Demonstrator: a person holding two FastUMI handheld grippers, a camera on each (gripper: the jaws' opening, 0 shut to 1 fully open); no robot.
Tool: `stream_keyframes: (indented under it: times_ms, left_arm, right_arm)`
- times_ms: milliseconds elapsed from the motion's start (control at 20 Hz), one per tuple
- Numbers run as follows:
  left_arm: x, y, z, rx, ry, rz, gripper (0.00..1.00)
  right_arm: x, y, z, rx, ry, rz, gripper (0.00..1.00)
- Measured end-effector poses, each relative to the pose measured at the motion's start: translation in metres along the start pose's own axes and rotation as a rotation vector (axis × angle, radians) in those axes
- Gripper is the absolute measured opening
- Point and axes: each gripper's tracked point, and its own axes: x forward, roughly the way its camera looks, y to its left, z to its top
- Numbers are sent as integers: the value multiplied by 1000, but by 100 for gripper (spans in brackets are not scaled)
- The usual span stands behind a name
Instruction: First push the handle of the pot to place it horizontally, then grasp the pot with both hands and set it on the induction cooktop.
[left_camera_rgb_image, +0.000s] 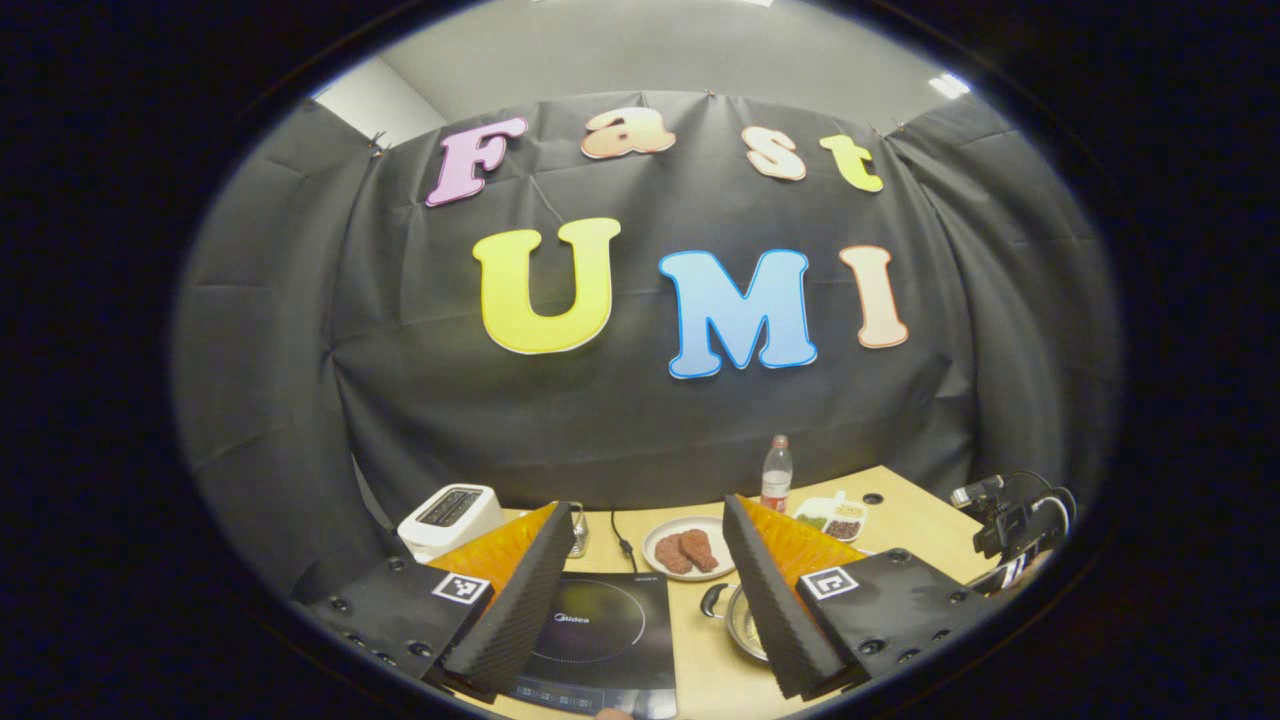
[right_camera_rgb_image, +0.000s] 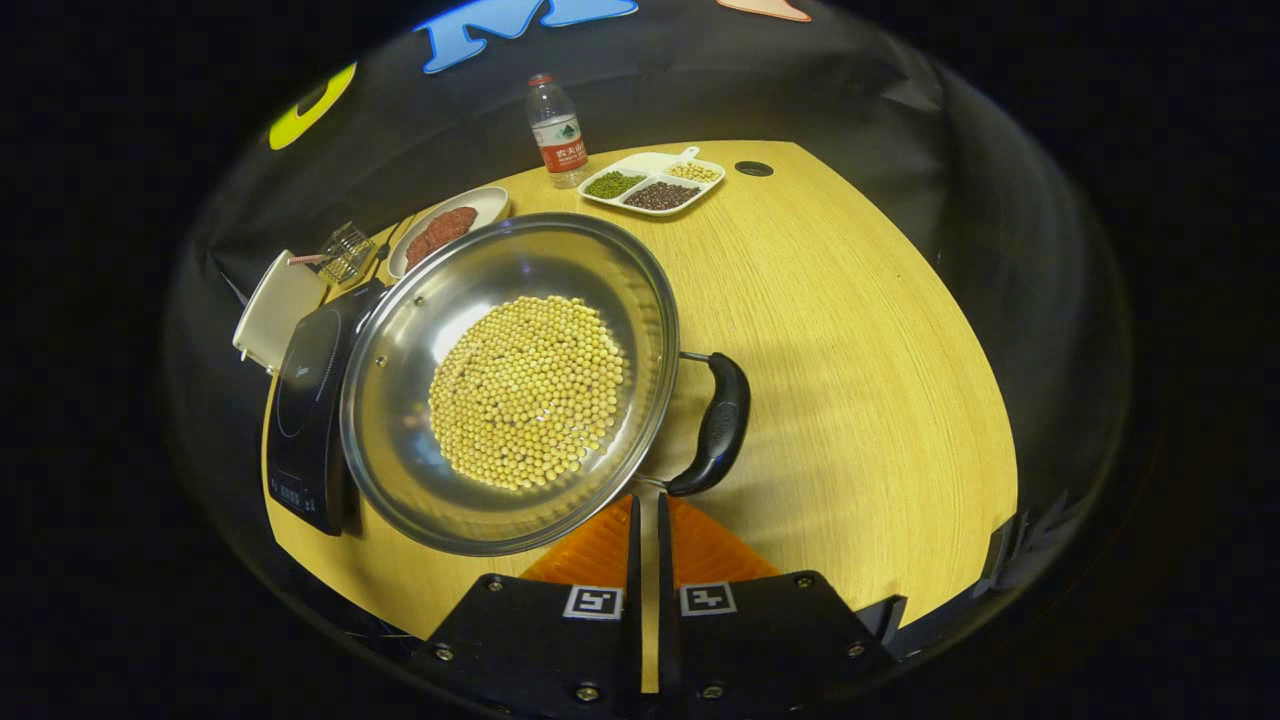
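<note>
A steel pot (right_camera_rgb_image: 400, 400) filled with soybeans (right_camera_rgb_image: 525, 390) stands on the wooden table (right_camera_rgb_image: 850, 380), right beside the black induction cooktop (right_camera_rgb_image: 305, 400). Its black side handle (right_camera_rgb_image: 722, 425) points to the right in the right gripper view. My right gripper (right_camera_rgb_image: 647, 500) is shut, its tips just below the pot's rim next to the handle's lower end. My left gripper (left_camera_rgb_image: 648, 505) hangs open above the table, with the cooktop (left_camera_rgb_image: 600, 630) between its fingers. Behind its right finger I see part of the pot (left_camera_rgb_image: 745, 622) and a black handle (left_camera_rgb_image: 712, 598).
A white toaster (right_camera_rgb_image: 275, 305) and a small wire rack (right_camera_rgb_image: 345, 252) stand behind the cooktop. A plate of meat (right_camera_rgb_image: 445, 228), a water bottle (right_camera_rgb_image: 558, 130) and a divided dish of beans (right_camera_rgb_image: 650, 185) line the table's far side. Bare wood lies right of the pot.
</note>
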Motion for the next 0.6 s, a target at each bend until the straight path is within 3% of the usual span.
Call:
stream_keyframes:
  times_ms: [50, 100, 200, 250, 600]
  left_arm:
    - [1, 0, 0, -2, 1, 3, 97]
    - [3, 1, -1, -4, 4, 7, 94]
    - [5, 2, -2, -8, 8, 15, 100]
    - [7, 1, -3, -9, 11, 17, 94]
    - [22, 0, -2, -10, 15, 31, 94]
  right_arm:
    - [1, -2, 1, -2, 2, -3, 7]
    - [3, -6, 3, -8, 4, -12, 7]
    - [6, -12, 6, -12, 10, -27, 7]
    - [8, -13, 8, -5, 12, -26, 7]
    - [20, -31, 34, 17, -6, -61, 7]
